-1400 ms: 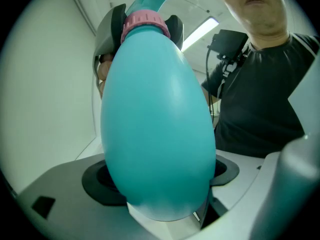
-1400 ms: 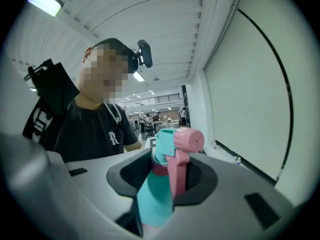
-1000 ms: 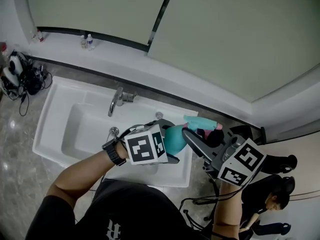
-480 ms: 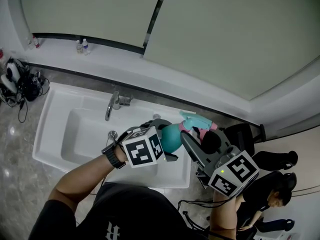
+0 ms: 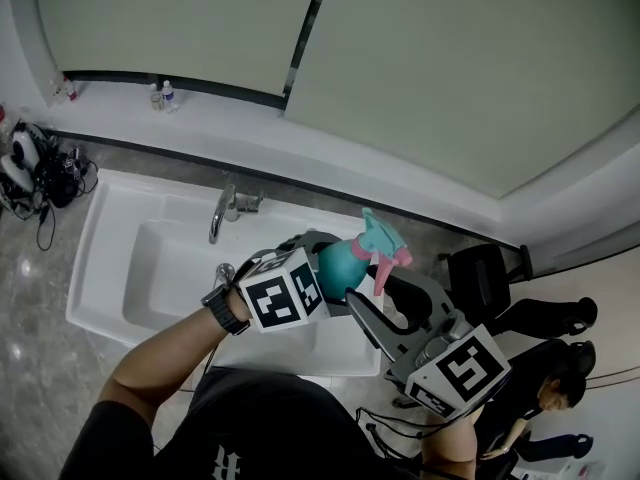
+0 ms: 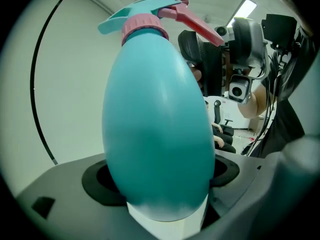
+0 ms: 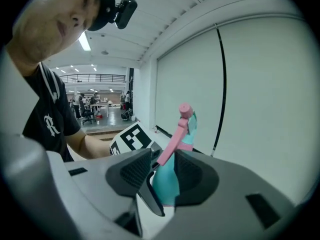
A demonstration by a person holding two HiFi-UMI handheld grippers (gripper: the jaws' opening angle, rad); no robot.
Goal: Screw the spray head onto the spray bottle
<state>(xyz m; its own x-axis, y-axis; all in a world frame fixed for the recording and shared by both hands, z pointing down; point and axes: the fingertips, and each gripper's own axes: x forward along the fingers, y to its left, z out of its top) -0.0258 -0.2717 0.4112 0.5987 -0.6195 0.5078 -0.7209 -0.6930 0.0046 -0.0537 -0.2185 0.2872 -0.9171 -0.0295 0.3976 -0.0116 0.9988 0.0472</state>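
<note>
A teal egg-shaped spray bottle (image 5: 345,266) (image 6: 155,129) is held over the sink, with my left gripper (image 5: 325,278) (image 6: 162,184) shut round its body. The teal spray head (image 5: 380,236) (image 6: 142,19) sits on the neck by a pink collar; its nozzle points up and away in the head view. The pink trigger (image 5: 381,271) (image 7: 172,134) hangs down toward my right gripper (image 5: 392,293) (image 7: 162,166). The trigger's lower end lies between that gripper's jaws, which are closed about it. The bottle's neck thread is hidden under the collar.
A white sink (image 5: 110,268) with a chrome faucet (image 5: 225,208) lies under both grippers. Small bottles (image 5: 160,95) stand on the back ledge. Cables and gear (image 5: 40,173) lie at the left. A dark chair (image 5: 480,268) and a seated person (image 5: 545,388) are at the right.
The spray head has turned on the bottle: nozzle from pointing left to pointing up, trigger from right to down. My right gripper swung down and toward me with it. The left gripper stayed put.
</note>
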